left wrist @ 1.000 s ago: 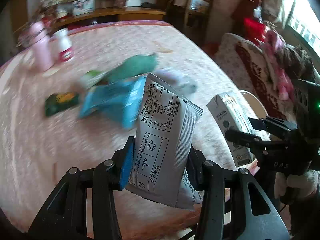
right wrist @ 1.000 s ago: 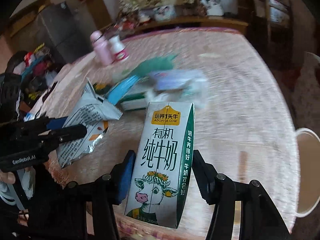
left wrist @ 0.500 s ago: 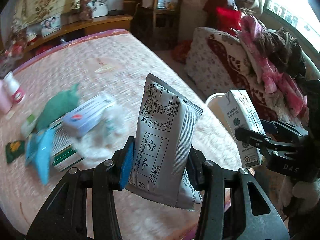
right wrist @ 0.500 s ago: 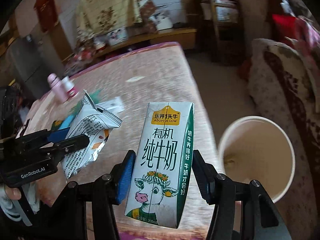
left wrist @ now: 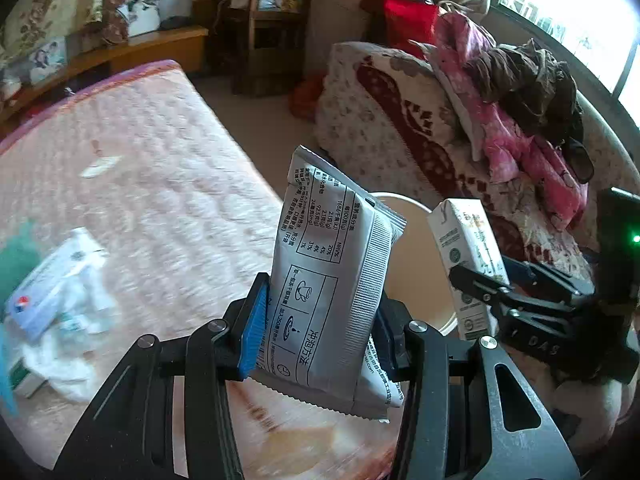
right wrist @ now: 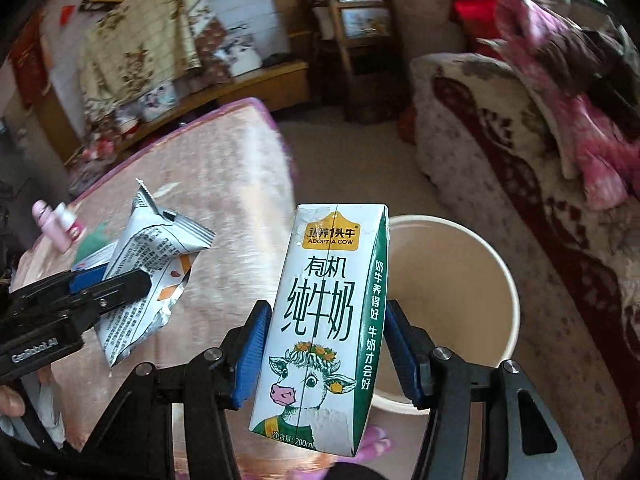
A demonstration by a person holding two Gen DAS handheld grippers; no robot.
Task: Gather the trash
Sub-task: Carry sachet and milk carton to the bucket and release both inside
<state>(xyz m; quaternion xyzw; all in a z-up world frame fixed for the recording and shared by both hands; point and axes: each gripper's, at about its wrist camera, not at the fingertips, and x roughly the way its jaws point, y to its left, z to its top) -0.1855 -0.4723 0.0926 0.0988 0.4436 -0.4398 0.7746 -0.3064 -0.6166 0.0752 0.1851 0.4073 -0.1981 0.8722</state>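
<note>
My left gripper (left wrist: 318, 334) is shut on a silver snack packet (left wrist: 332, 280) and holds it upright over the table's right edge. The packet also shows in the right wrist view (right wrist: 148, 268). My right gripper (right wrist: 324, 348) is shut on a white and green milk carton (right wrist: 324, 312), upright, in front of a cream bin (right wrist: 460, 280) on the floor. The carton (left wrist: 468, 264) and the bin (left wrist: 416, 264) also show in the left wrist view, the bin partly hidden behind the packet.
The pink padded table (left wrist: 140, 184) holds a white tissue pack and crumpled wrappers (left wrist: 60, 292) at the left. A pink bottle (right wrist: 50, 226) stands at its far side. A sofa with piled clothes (left wrist: 500, 120) is to the right of the bin. Shelves line the far wall.
Both grippers have swung to the right with their loads, away from the table's trash pile. The bin has come into fuller view, now just behind the carton and the packet.
</note>
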